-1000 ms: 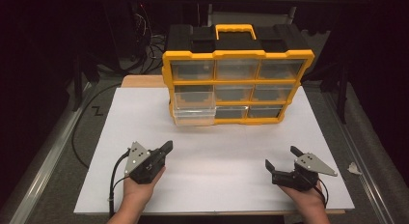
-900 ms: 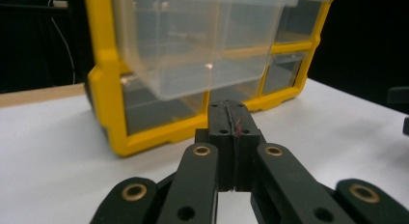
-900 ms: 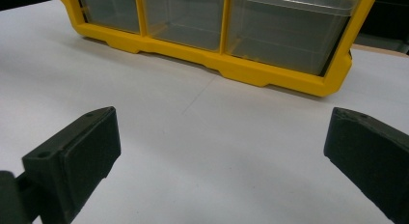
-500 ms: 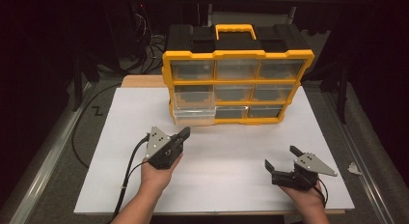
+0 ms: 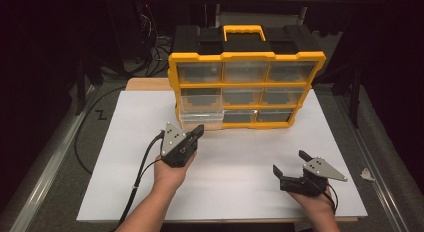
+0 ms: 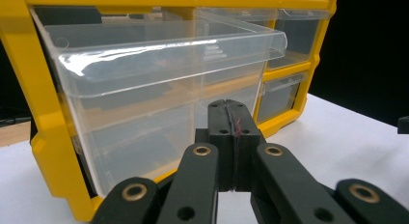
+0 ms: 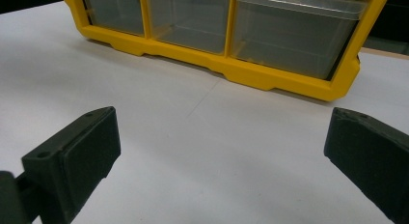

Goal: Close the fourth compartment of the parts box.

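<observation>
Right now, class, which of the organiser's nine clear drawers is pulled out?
The bottom-left drawer of the yellow organiser: it juts forward past the frame, just ahead of the left gripper; the others sit flush.

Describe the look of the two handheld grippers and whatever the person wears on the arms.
Both the left gripper and the right gripper are black, each topped by a grey three-cornered plate with small dark dots. The jaws are blocky black links; brass-coloured pivot rings show in the left gripper view. A black cable trails from the left gripper along the forearm. The forearms are bare, with no sleeves in sight.
</observation>
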Tool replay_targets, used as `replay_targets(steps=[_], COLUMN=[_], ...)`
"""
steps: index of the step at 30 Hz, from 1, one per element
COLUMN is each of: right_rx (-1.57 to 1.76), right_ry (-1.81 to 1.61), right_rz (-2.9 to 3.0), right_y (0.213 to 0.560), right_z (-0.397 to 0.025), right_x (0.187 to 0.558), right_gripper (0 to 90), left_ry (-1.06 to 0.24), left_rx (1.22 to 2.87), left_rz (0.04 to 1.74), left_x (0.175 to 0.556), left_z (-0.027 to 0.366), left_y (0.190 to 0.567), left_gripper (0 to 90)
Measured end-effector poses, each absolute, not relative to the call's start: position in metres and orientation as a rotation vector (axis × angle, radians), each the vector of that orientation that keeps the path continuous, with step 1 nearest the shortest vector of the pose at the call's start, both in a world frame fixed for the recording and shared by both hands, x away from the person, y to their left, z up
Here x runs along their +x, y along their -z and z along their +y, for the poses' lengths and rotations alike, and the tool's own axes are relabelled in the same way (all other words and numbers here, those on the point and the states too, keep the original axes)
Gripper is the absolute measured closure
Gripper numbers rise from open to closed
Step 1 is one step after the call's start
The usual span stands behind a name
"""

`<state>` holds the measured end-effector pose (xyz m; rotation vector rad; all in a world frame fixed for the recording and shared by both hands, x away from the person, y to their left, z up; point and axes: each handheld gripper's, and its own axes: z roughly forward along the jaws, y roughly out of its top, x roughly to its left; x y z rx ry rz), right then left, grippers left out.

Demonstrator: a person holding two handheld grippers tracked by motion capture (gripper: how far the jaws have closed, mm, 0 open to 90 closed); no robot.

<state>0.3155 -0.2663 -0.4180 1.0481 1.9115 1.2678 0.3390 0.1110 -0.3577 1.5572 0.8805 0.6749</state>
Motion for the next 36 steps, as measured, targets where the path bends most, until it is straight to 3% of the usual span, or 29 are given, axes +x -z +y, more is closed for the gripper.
replay_targets(steps=[36], right_rx=[1.05], right_ry=[-1.273], right_rz=[1.904], right_y=[0.419], right_z=[-0.267], right_x=[0.316], right_gripper=[0.8], left_ry=[-0.719], left_rx=[1.531], left_rz=[0.887], left_x=[0.356], left_z=[0.111], left_y=[0.343], left_gripper=[89.7])
